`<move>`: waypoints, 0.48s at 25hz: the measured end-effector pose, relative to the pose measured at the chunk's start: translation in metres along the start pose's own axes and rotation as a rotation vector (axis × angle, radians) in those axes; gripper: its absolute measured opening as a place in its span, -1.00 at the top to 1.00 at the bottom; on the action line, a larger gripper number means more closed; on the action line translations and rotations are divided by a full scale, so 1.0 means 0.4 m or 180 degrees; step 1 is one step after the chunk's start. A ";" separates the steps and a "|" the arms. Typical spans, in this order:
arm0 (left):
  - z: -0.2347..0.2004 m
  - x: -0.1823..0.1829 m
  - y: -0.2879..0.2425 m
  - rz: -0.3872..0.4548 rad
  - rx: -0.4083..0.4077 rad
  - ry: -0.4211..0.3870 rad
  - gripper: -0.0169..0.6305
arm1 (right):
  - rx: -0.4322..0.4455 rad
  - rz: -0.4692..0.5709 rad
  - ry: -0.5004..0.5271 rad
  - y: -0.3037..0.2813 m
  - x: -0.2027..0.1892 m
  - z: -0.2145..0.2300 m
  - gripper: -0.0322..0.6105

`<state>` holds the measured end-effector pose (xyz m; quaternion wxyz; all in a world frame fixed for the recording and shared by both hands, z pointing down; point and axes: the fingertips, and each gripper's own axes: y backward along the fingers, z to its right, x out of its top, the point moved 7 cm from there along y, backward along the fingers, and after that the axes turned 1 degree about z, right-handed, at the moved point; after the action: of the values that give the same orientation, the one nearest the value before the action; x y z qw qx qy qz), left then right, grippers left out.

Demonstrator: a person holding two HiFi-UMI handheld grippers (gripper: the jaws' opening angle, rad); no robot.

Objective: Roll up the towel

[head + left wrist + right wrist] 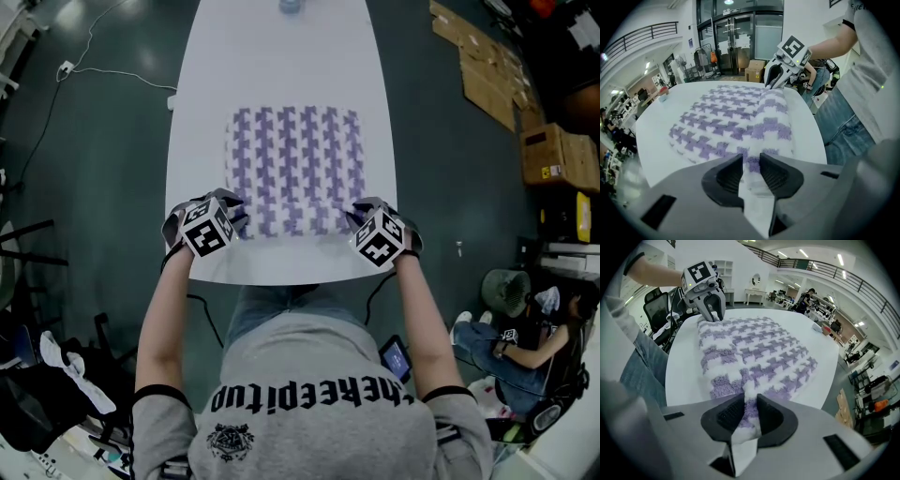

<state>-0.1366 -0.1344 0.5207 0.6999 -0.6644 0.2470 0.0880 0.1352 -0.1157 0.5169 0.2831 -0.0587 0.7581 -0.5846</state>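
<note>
The white worktop (pixel 281 75) is the largest thing in the head view, a long slab with rounded ends whose length runs from 12 o'clock to 6 o'clock, with dark floor (pixel 94 141) on both sides. The towel (pixel 295 155), white with a purple houndstooth pattern, lies flat on the near half of that slab. Its outline is close to square, so no long axis can be told apart, but its sides sit square to the worktop and its columns of pattern run 12 to 6. Its 6 o'clock edge is lifted off the surface into a soft ridge that runs along the 9-to-3 line between the two claws. Bare worktop stretches beyond the towel toward 12 o'clock, up to a small bluish object (pixel 291 6) at the far end. The strips of bare surface at 9 and 3 o'clock are narrow, the 3 o'clock one narrower, and only a thin band separates the towel from the worktop's 6 o'clock rim. The left claw (pixel 751 164) is closed on the towel's corner at about 7 o'clock, with fabric pinched between its ribbed pads. The right claw (pixel 749 408) is closed the same way on the corner at about 5 o'clock, a fold of purple pile pressed between its pads. Both claws point steeply down. Cardboard boxes (pixel 553 155) stand on the floor at 3 o'clock.
</note>
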 end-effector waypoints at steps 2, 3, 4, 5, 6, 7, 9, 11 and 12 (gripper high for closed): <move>0.005 0.006 0.020 0.0051 0.0070 -0.0098 0.61 | 0.0015 -0.0022 -0.0003 -0.004 0.002 -0.002 0.65; 0.008 0.013 0.039 0.0106 0.0143 -0.0154 0.61 | 0.0024 -0.0028 -0.0015 -0.004 0.002 -0.001 0.65; 0.012 0.021 0.063 0.0176 0.0230 -0.0212 0.61 | 0.0030 -0.0031 -0.0030 -0.004 0.002 0.000 0.65; 0.019 0.031 0.088 0.0246 0.0311 -0.0276 0.61 | 0.0035 -0.0032 -0.0043 -0.004 0.001 0.000 0.65; 0.030 0.041 0.109 0.0302 0.0367 -0.0350 0.61 | 0.0038 -0.0034 -0.0051 -0.005 0.001 0.001 0.65; 0.046 0.049 0.122 0.0328 0.0384 -0.0434 0.61 | 0.0041 -0.0034 -0.0056 -0.006 0.001 0.002 0.65; 0.085 0.053 0.116 0.0261 0.0318 -0.0614 0.51 | 0.0045 -0.0029 -0.0058 -0.011 0.001 0.005 0.65; 0.118 0.042 0.073 0.0083 0.0201 -0.0742 0.34 | 0.0040 -0.0010 -0.0054 -0.012 -0.001 0.006 0.65; 0.128 0.032 0.046 -0.0010 0.0153 -0.0757 0.29 | 0.0033 0.0009 -0.0050 -0.011 -0.002 0.007 0.65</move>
<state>-0.1220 -0.0853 0.4980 0.7401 -0.6326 0.1633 0.1591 0.1360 -0.1191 0.5209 0.2901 -0.0607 0.7529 -0.5877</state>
